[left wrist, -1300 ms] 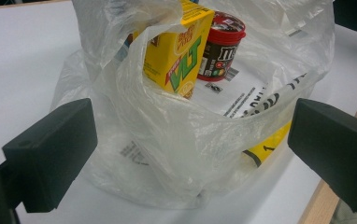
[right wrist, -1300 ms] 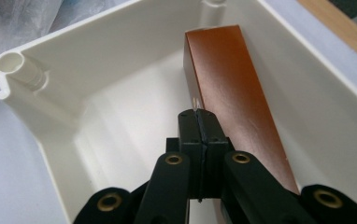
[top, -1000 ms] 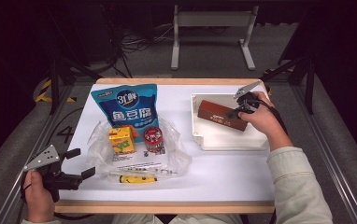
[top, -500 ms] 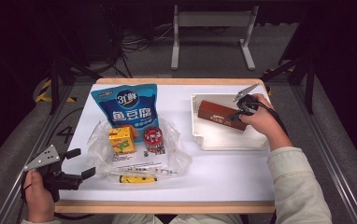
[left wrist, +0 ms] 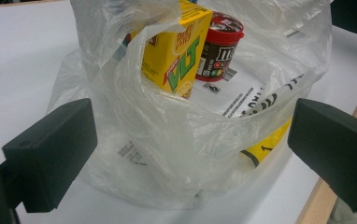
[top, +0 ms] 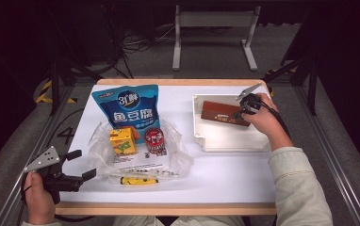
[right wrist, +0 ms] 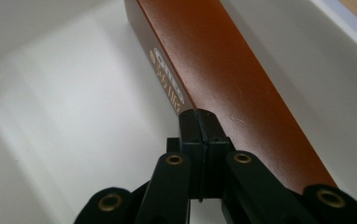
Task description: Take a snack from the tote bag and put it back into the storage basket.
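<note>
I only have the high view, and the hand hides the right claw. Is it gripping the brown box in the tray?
Observer: No. The right gripper view shows the right claw shut with nothing between its jaws. Its tip seems to touch the box at its upper edge.
Operator: Is the left claw on the bag?
Observer: Not gripping it. In the left gripper view the left claw is wide open, and the bag bulges between the jaws without being pinched.
Operator: What's printed on the yellow carton?
Observer: The carton reads VLT in green letters.
</note>
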Available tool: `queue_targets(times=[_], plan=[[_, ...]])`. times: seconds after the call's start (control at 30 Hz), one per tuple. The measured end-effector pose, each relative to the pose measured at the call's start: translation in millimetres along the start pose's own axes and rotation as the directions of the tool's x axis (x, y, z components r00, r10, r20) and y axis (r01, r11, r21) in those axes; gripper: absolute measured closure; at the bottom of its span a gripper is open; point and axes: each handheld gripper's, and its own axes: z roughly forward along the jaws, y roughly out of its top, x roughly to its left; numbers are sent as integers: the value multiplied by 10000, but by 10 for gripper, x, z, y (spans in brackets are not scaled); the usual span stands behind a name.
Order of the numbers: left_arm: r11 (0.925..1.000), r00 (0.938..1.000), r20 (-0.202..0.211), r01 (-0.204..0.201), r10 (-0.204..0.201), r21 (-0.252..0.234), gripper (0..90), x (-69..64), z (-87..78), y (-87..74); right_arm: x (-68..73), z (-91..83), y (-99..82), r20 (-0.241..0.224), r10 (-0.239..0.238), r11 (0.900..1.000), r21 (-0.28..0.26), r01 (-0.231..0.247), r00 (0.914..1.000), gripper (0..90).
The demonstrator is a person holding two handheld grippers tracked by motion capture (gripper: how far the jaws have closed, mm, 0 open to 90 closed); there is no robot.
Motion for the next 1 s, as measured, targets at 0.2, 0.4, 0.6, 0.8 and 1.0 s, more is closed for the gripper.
queue_targets(times=[0.2,0.4,0.6,0.8,1.0], plan=[[10000,10000,-4,-13,13,29,21,-2,2,1,-46,8,-16,581,41,10000,-59,-37,9983,896],[10000,10000,-26,-38,38,-17,21,0,-3,1,-87,6,-26,1042,156,9998,-137,-142,9944,895],[10000,10000,-10,24,-24,-43,21,-5,-7,1,-103,6,-23,1417,62,9997,-257,-26,9899,878],[10000,10000,-43,32,-33,-73,21,-2,-7,2,-59,-30,-2,867,273,9983,-528,-228,9959,844],[10000,10000,-17,17,-17,-92,21,3,-14,2,-4,-124,91,602,379,9917,-1247,-302,9975,699]])
